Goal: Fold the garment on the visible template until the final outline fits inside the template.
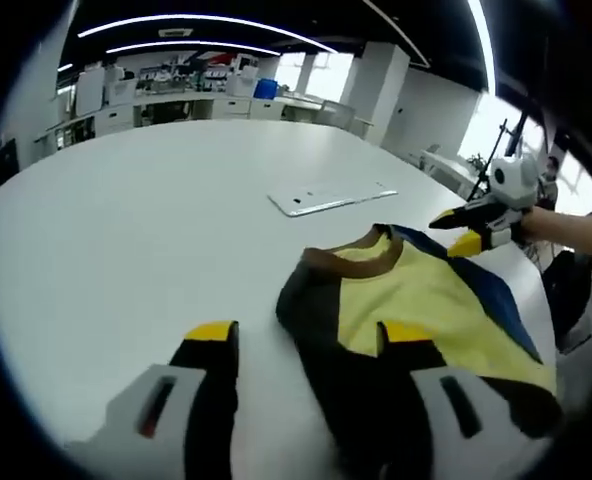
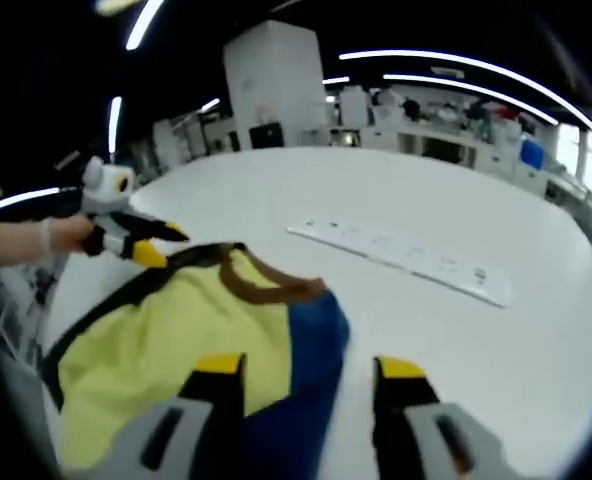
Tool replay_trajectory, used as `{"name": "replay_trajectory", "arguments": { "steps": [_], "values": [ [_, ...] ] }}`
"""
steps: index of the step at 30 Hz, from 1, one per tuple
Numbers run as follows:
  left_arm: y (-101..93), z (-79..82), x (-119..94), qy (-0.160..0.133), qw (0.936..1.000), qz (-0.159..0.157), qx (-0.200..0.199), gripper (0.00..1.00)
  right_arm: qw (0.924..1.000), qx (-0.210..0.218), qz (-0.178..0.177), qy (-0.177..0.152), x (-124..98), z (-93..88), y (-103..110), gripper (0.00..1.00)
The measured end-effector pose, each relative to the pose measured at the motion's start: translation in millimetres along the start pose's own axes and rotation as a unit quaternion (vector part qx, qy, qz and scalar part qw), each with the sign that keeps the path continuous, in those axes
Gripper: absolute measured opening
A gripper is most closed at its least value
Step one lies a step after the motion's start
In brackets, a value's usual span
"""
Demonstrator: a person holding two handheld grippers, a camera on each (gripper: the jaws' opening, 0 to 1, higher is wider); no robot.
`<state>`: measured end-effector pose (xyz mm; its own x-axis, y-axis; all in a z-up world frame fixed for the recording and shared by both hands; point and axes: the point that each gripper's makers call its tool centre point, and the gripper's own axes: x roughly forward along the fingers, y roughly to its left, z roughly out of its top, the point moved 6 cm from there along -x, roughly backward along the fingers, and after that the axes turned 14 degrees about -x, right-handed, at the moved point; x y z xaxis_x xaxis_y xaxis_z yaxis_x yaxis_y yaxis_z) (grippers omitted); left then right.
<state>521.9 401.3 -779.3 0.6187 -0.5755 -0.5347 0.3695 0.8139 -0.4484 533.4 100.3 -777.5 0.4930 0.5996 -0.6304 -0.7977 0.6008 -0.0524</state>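
Left gripper [image 1: 311,345]: fingers spread wide and holding nothing, the yellow-tipped left finger [image 1: 212,335] over bare white worktop [image 1: 126,230], the right finger over the dark sleeve of the garment [image 1: 426,300]. Right gripper [image 2: 306,370]: fingers likewise wide apart and holding nothing, the left finger [image 2: 219,368] over the yellow and blue cloth, the right finger over bare worktop just beside the garment's edge.

The garment, a yellow shirt with a brown collar [image 1: 351,260], a black sleeve on one side and a blue one on the other, lies flat on the worktop near its edge. Beyond the collar, apart from the cloth, lies a flat white rectangular template [image 1: 326,197].

In the left gripper view the right gripper appears past the garment's far side, held by a person's hand [image 1: 566,225]. In the right gripper view the left gripper appears beside the shirt's dark sleeve. Office counters [image 1: 186,100] and ceiling light strips stand in the background.
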Motion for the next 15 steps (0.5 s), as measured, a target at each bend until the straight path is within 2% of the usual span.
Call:
{"name": "replay_trajectory", "arguments": {
  "steps": [4, 7, 11, 15],
  "values": [
    [-12.3, 1.7, -8.0, -0.005, 0.9997, -0.017, 0.015, 0.79, 0.9999, -0.01, 0.009, -0.001, -11.0, -1.4, 8.0, 0.73],
    [-20.4, 4.8, -14.7, -0.003, 0.9993, -0.031, 0.021, 0.89, 0.9995, -0.03, 0.013, 0.003, -20.9, -5.2, 12.1, 0.85],
    [-32.6, 6.2, -24.3, -0.008, 0.999, -0.042, 0.014, 0.99, 0.9994, -0.032, 0.013, 0.005, -37.4, -9.9, 20.2, 0.99],
    [-42.1, 5.9, -37.6, -0.009, 0.998, -0.061, 0.007, 0.99, 0.9991, -0.038, 0.013, 0.008, -52.9, -11.8, 25.8, 0.99]
  ]
}}
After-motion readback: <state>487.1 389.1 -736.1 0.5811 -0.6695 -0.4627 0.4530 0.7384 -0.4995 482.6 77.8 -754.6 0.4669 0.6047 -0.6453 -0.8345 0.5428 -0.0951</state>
